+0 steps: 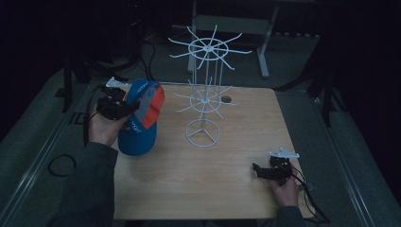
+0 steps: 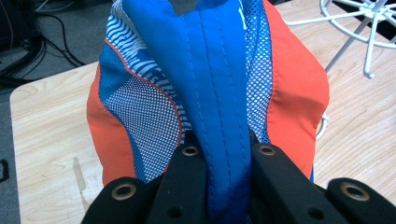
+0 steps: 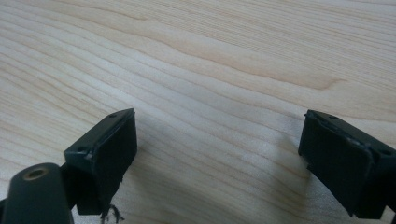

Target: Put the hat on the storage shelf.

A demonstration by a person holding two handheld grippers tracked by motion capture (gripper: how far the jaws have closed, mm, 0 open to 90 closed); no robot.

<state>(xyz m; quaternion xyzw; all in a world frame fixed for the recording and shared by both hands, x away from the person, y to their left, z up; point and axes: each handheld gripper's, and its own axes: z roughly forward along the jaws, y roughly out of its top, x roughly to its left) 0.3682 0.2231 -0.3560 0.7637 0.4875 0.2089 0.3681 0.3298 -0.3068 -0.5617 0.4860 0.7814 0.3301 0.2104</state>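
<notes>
Black left tool [image 2: 224, 163] pinches the blue-orange cap [image 1: 142, 116], brim pointing down; right tool [image 1: 259, 171] gapes.

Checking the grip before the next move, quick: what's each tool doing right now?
Left tool: closed on a fold of the blue and orange cap.
Right tool: open, holding nothing, over the wooden table.

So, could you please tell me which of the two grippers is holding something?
The left gripper, by the table's left edge: its jaws pinch a fold of the blue and orange cap. The right gripper rests open over bare wood.
</notes>
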